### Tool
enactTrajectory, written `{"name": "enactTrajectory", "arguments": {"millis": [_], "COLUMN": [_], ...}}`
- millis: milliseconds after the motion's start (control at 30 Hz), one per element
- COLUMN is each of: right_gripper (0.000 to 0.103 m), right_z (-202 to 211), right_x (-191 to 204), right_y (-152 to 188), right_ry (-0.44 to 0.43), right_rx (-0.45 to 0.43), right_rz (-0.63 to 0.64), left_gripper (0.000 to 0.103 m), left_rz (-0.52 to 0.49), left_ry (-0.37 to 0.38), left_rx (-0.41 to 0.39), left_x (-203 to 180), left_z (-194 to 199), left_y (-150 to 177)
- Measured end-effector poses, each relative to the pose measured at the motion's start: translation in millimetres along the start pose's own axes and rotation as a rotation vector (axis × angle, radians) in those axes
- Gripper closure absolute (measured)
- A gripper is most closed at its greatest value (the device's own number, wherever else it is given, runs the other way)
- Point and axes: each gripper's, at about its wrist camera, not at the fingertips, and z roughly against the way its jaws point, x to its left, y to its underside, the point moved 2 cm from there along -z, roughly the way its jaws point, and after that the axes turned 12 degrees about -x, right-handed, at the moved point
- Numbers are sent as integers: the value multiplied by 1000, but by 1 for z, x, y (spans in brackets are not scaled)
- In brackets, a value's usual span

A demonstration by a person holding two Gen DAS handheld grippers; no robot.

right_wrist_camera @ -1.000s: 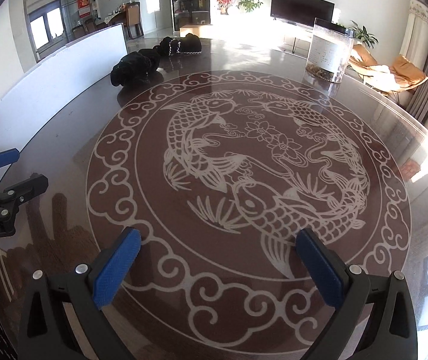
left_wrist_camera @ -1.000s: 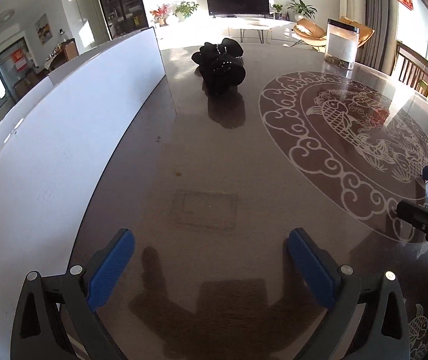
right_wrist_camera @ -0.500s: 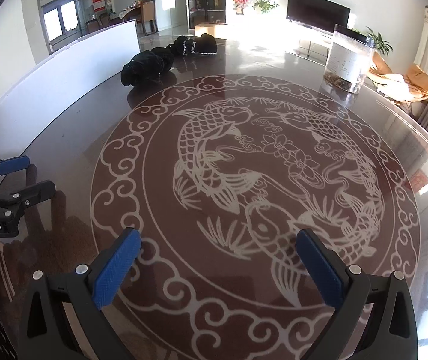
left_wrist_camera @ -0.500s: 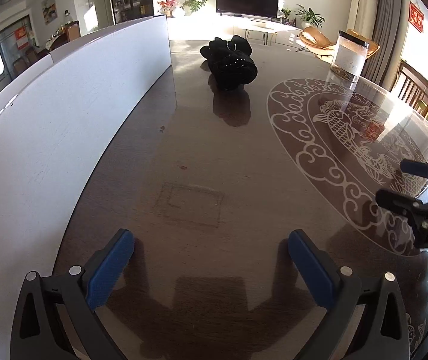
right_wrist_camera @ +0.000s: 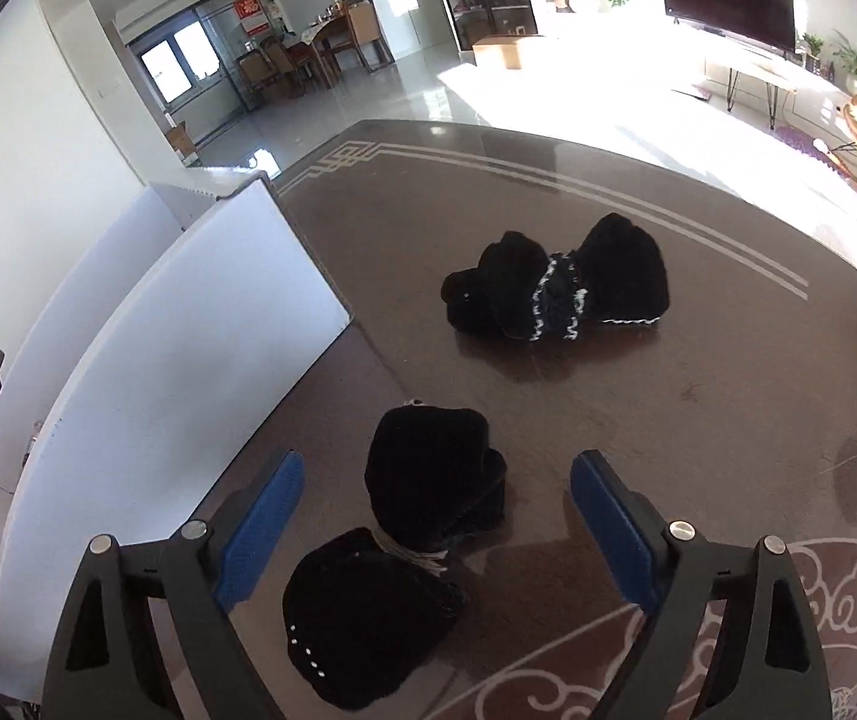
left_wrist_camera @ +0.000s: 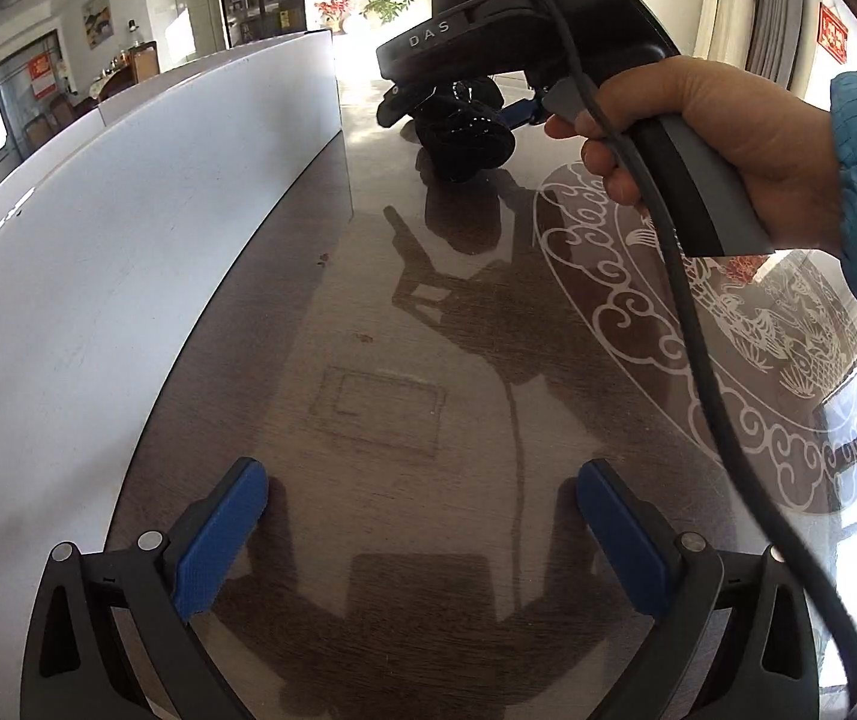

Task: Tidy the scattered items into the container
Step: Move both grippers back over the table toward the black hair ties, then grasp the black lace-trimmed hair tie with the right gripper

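Note:
A black fabric bundle (right_wrist_camera: 428,480) lies on the dark table between the blue pads of my right gripper (right_wrist_camera: 437,462). The jaws are closing, and the pads stand apart from the cloth on both sides. A second black bundle (right_wrist_camera: 554,294) with white stitching lies farther off. The white container (right_wrist_camera: 158,396) stands to the left, its wall close to the near bundle. In the left wrist view my right gripper (left_wrist_camera: 455,111) hangs over the near bundle (left_wrist_camera: 464,144). My left gripper (left_wrist_camera: 422,516) is open over bare table beside the container wall (left_wrist_camera: 128,228).
A hand (left_wrist_camera: 728,138) in a blue sleeve holds the right gripper, and its black cable (left_wrist_camera: 692,330) droops across the right side. The table's white carp pattern (left_wrist_camera: 746,324) lies to the right. The table's far edge (right_wrist_camera: 548,132) is beyond the bundles.
The right gripper swung from the carp pattern over to the black bundles by the container, and its jaws narrowed. Its hand now crosses the top of the left view. The left gripper stayed put.

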Motion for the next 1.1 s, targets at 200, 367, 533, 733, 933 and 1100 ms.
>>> {"name": "enactTrajectory", "arguments": {"millis": [200, 367, 533, 733, 933, 1100], "right_gripper": [20, 18, 18, 34, 37, 37], "right_z": [6, -5, -42, -74, -54, -1], "right_x": [36, -32, -62, -50, 24, 65], "right_y": [16, -37, -72, -81, -32, 33], "right_ry": [-245, 80, 205, 265, 49, -69], "right_rx": [99, 13, -8, 25, 94, 138], "right_rz": [100, -104, -233, -73, 304, 468], "left_gripper": [0, 0, 0, 0, 0, 0], "left_rz": [1, 1, 1, 2, 4, 16], "left_ry": [-2, -2, 0, 2, 2, -11], "left_rx": [1, 2, 2, 5, 4, 2], "left_x": [0, -2, -2, -2, -2, 0], "left_z": [1, 3, 4, 3, 5, 9], "left_y": [0, 1, 2, -3, -2, 1]}}
